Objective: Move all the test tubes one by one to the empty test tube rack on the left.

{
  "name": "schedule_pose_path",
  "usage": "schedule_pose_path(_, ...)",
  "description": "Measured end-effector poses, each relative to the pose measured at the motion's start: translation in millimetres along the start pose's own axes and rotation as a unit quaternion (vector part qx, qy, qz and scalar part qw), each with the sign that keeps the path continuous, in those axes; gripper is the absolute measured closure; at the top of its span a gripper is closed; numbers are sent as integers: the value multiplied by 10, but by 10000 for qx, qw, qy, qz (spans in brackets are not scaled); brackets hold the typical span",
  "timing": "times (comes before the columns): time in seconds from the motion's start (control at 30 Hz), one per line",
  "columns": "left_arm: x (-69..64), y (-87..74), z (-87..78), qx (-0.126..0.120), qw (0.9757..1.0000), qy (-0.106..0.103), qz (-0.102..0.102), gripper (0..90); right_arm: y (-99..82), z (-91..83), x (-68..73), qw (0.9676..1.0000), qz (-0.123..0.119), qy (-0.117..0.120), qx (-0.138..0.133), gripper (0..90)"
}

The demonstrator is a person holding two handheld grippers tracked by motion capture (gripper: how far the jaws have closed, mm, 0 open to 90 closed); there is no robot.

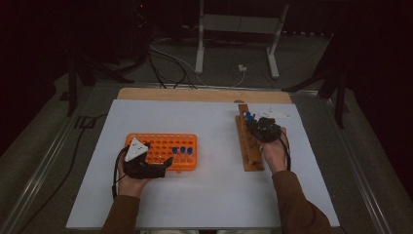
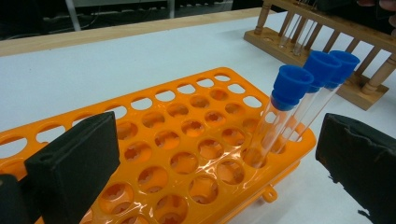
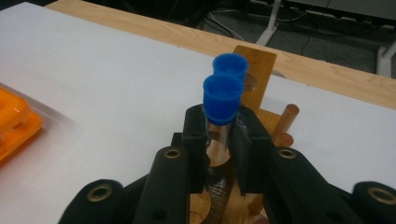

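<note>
At right of frame, the right gripper pinches a clear blue-capped test tube standing in the wooden rack. Three tubes already stand in the orange plastic rack; the left gripper hovers spread. Transfer seems underway.

Clear blue-capped test tube stands upright in wooden rack.

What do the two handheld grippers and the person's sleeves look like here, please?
Both are black. The left gripper carries a pale grey three-cornered plate on top and a black cable looping past the wrist; its fingers are blocky, matt black pads. The right gripper has glossy black link arms with brass-coloured pivot rings. Both brown long sleeves reach the wrists.
</note>
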State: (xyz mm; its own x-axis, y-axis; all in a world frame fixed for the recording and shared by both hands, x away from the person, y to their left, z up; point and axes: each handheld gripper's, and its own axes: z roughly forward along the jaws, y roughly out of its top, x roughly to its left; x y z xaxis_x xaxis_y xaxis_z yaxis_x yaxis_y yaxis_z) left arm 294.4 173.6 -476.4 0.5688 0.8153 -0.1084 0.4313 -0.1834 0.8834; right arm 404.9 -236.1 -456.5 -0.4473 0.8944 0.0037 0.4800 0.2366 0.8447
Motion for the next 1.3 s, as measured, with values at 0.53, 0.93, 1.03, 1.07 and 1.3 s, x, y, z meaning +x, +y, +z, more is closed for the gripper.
schedule_pose_path(0.53,14,-4,3,8,10000,-34,-74,6,92,-163,-9,9997,-32,3,-260,773)
schedule_pose_path(0.93,23,-5,3,30,9999,-56,-103,7,178,-317,-19,9988,-21,25,-493,774)
schedule_pose_path(1.03,23,-6,6,44,9999,-56,-100,6,212,-370,-17,9984,-41,31,-558,774)
schedule_pose_path(1.07,22,-6,7,45,9999,-57,-97,7,223,-388,-17,9983,-51,31,-585,773)
schedule_pose_path(1.3,26,-4,1,44,9999,-82,-106,7,288,-524,-11,9970,-136,-10,-768,774)
